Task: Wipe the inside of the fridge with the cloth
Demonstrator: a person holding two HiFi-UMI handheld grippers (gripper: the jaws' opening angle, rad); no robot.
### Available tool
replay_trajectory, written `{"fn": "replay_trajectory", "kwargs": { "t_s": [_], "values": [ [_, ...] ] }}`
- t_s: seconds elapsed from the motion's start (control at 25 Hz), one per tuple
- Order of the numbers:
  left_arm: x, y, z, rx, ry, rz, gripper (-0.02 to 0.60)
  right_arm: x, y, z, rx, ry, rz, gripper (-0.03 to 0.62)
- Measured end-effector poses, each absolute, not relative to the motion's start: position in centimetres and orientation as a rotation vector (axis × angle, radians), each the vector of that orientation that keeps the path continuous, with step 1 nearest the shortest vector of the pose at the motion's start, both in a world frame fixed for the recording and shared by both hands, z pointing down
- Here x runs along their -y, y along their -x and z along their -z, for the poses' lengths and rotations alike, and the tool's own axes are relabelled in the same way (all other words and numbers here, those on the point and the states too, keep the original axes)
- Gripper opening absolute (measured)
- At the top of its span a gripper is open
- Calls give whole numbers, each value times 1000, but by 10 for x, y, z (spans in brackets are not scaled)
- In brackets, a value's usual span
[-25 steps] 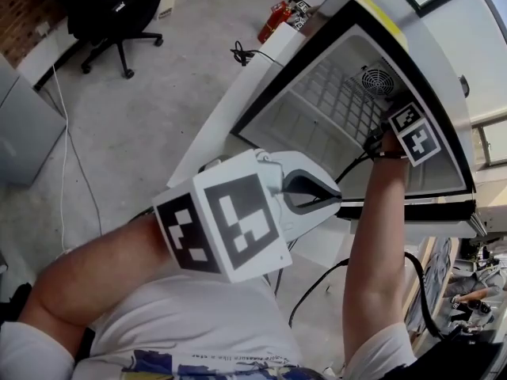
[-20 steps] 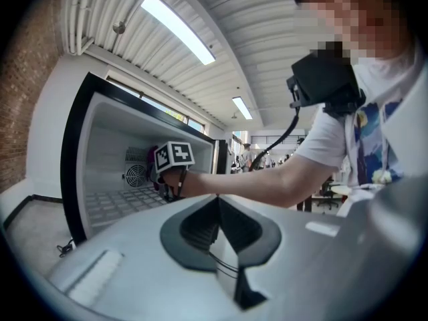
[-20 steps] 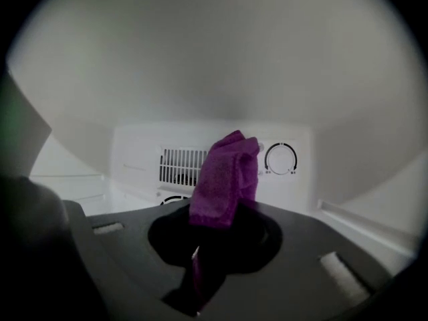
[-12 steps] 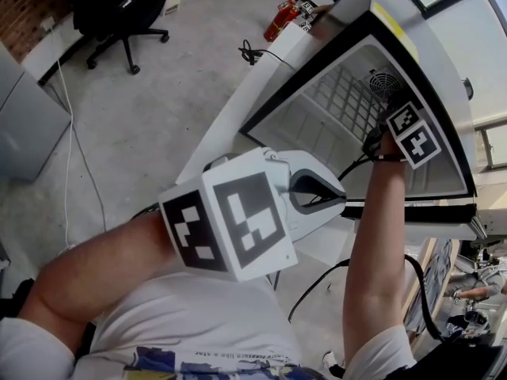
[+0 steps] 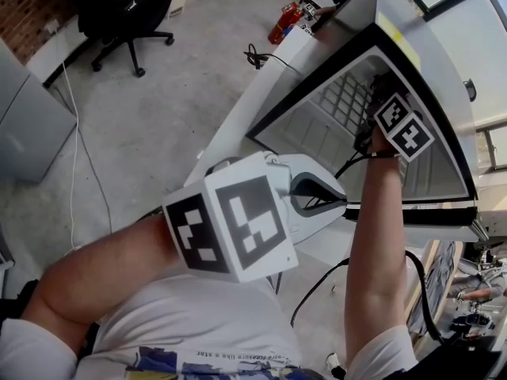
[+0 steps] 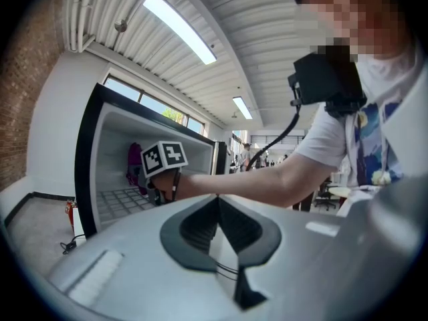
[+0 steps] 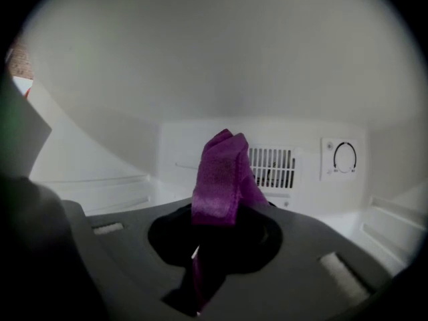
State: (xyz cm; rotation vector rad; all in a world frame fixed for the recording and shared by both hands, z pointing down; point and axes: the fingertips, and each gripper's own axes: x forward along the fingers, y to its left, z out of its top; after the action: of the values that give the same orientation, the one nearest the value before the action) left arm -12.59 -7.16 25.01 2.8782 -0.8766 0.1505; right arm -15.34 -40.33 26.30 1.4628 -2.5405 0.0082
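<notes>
The open white fridge with a black door frame (image 5: 313, 125) has the right gripper (image 7: 214, 243) reaching deep inside it. The left gripper (image 6: 217, 227) hangs outside, in front of its opening, jaws pressed together on nothing. The right jaws pinch a folded purple cloth (image 7: 219, 176), whose long axis runs forward out of them, tip towards the fridge's slotted rear vent (image 7: 271, 167).

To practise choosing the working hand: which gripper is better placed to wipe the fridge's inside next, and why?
The right. The right gripper is shut on the purple cloth and reaches inside the fridge, facing its back wall. The left gripper is outside the fridge, jaws together on nothing.
</notes>
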Motion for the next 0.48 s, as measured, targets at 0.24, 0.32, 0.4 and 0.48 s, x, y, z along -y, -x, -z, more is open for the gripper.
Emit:
{"fn": "replay_trajectory", "kwargs": {
  "t_s": [0.24,0.32,0.4,0.48],
  "values": [
    [70,132,-256,898,-2866,-179,6,398,185,-270,2592,-1365,-8,57],
    [69,135,-256,903,-2864,-193,6,395,196,-271,2612,-1331,-11,57],
    [69,139,-254,909,-2864,-203,6,393,209,-271,2630,-1286,-7,57],
    [70,144,-251,919,-2864,-207,6,391,225,-268,2646,-1231,3,57]
  ]
}}
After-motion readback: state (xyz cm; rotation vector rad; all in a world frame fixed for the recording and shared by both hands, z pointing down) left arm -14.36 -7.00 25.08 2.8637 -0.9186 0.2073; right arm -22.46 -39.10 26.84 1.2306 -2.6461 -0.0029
